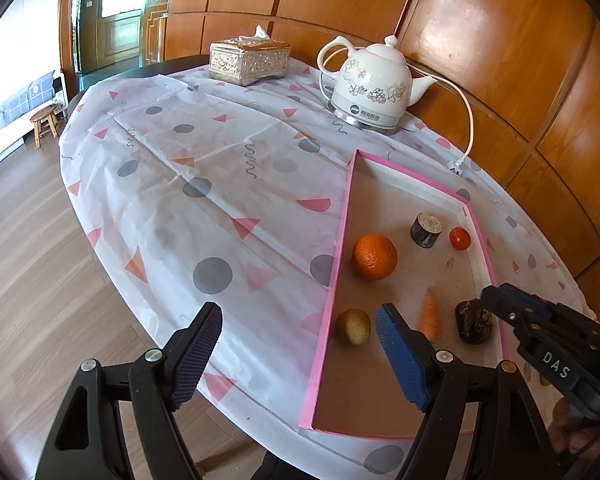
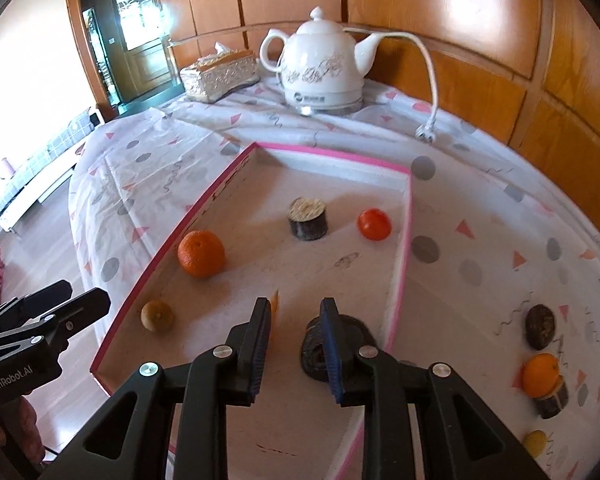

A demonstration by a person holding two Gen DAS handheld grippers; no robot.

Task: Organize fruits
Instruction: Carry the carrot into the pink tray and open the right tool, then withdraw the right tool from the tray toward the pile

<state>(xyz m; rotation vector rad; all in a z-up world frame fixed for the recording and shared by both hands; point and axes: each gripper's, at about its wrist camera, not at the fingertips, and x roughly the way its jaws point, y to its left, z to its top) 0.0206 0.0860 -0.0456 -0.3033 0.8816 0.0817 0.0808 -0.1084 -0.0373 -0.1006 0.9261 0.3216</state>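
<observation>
A pink-rimmed cardboard tray (image 1: 342, 216) (image 2: 404, 248) holds an orange (image 1: 374, 256) (image 2: 201, 253), a small yellow-brown fruit (image 1: 353, 326) (image 2: 157, 315), a small tomato (image 1: 459, 238) (image 2: 374, 223), a dark cut stub (image 1: 425, 229) (image 2: 308, 219), a carrot piece (image 1: 430, 317) (image 2: 275, 301) and a dark brown lump (image 1: 473, 322) (image 2: 314, 354). My left gripper (image 1: 298, 322) is open and empty above the tray's left rim. My right gripper (image 2: 296, 309) (image 1: 485, 293) is open over the tray, its right finger just in front of the dark lump.
On the patterned cloth right of the tray lie a dark round piece (image 2: 540, 327), an orange on a dark stub (image 2: 541, 375) and a small yellow fruit (image 2: 535, 443). A white kettle (image 1: 374, 84) (image 2: 324, 68) with cord and a tissue box (image 1: 250, 60) (image 2: 220, 74) stand at the back.
</observation>
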